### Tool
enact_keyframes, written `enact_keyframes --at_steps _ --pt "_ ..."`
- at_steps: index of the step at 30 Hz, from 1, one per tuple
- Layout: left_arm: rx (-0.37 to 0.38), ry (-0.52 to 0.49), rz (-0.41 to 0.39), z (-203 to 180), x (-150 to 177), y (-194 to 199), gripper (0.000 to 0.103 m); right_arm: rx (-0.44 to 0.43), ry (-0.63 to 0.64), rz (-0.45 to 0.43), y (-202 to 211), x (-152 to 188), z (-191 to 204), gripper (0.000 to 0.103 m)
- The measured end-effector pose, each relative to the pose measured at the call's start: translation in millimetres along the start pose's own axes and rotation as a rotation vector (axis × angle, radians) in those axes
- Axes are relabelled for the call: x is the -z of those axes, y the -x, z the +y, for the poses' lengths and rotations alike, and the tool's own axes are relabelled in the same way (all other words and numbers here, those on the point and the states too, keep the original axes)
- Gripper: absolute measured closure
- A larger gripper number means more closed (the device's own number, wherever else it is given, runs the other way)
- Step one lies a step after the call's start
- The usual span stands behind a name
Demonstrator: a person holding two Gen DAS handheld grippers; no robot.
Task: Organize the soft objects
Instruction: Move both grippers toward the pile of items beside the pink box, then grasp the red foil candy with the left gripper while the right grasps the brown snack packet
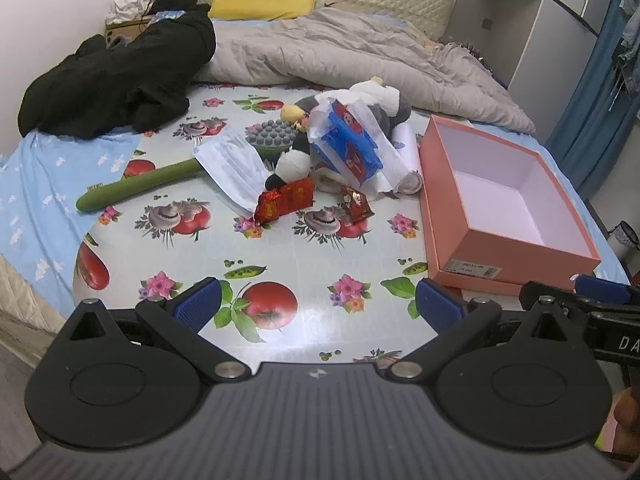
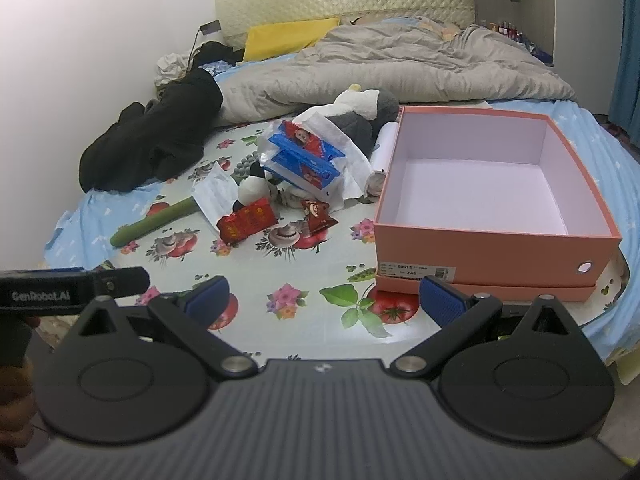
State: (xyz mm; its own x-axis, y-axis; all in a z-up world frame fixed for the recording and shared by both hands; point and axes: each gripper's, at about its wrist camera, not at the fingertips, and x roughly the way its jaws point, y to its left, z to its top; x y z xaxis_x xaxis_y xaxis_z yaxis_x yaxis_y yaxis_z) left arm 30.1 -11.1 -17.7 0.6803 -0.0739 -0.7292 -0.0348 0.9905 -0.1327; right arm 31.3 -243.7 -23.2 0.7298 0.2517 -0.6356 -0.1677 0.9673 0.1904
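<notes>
A heap of soft things lies on the patterned cloth [image 1: 280,248] in the middle of the bed: a black-and-white plush toy [image 1: 376,100], a blue tissue pack in a white bag [image 1: 348,140], a white face mask pack [image 1: 232,168], red snack packets [image 1: 284,200] and a green plush cucumber [image 1: 136,188]. An open, empty pink box [image 1: 500,200] stands to the right of the heap; it also shows in the right wrist view [image 2: 488,184]. My left gripper [image 1: 318,306] and right gripper [image 2: 324,298] are both open and empty, held low near the front edge, well short of the heap.
A grey duvet [image 1: 360,52] and a yellow pillow [image 1: 260,0] lie at the head of the bed. Black clothing [image 1: 120,80] is piled at the left. A blue curtain [image 1: 600,80] hangs at the right.
</notes>
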Motion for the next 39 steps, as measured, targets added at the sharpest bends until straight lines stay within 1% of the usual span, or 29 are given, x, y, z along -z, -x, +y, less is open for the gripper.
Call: enact_keyframes --at_steps 8,11,17,20,23,28,32,36,39 --pt "-0.002 0.017 0.025 8 -1 -11 0.000 -0.013 -0.001 0.016 -10 1 1 0.000" --pt "-0.006 0.013 0.032 11 -3 -18 0.000 -0.004 0.008 0.014 -14 -1 3 0.000" --pt "-0.004 0.022 0.060 20 -9 -38 0.000 0.007 0.003 0.026 -29 -4 5 0.000" --pt "-0.004 0.029 0.069 25 -13 -48 0.000 -0.004 0.000 0.036 -39 -6 8 0.000" --pt "-0.005 0.035 0.082 32 -19 -61 0.000 -0.003 -0.002 0.050 -51 -9 11 0.000" --pt "-0.003 0.060 0.111 47 -33 -89 0.000 -0.041 0.001 0.072 -77 -18 21 0.000" --pt "-0.032 0.076 0.096 60 -44 -107 0.000 -0.067 0.016 0.082 -101 -28 31 0.000" --pt "-0.012 0.107 0.103 70 -56 -127 0.000 -0.085 0.031 0.084 -123 -38 36 0.000" --pt "-0.018 0.093 0.090 72 -66 -140 0.000 -0.088 0.044 0.108 -144 -44 36 0.006"
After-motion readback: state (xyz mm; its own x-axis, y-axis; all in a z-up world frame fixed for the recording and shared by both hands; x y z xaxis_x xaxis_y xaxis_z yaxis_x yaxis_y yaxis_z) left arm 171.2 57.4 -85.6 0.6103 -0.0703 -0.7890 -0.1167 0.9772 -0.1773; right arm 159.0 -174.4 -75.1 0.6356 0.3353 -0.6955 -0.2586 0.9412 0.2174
